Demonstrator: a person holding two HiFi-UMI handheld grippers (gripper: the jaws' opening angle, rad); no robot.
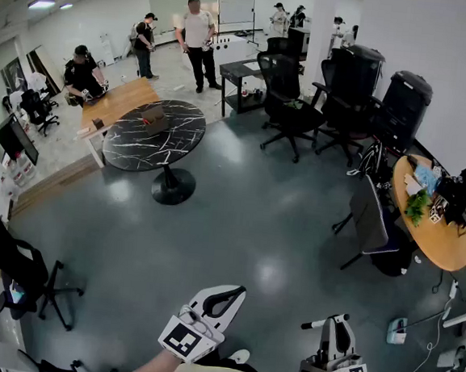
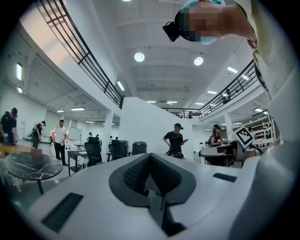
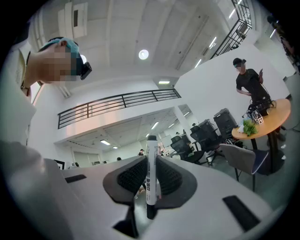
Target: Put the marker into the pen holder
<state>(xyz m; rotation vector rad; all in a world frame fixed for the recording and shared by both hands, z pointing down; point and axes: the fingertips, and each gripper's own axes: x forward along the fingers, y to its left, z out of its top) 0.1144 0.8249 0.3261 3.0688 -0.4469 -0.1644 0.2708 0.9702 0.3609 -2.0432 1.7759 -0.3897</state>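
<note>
An open office: swivel chairs [image 1: 285, 97], round tables [image 1: 155, 134], a whiteboard [image 1: 235, 10].

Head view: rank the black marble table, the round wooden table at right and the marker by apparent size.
1-2. black marble table and round wooden table: they look about alike, so unranked.
3. marker, held in the right claw: clearly smallest.
</note>
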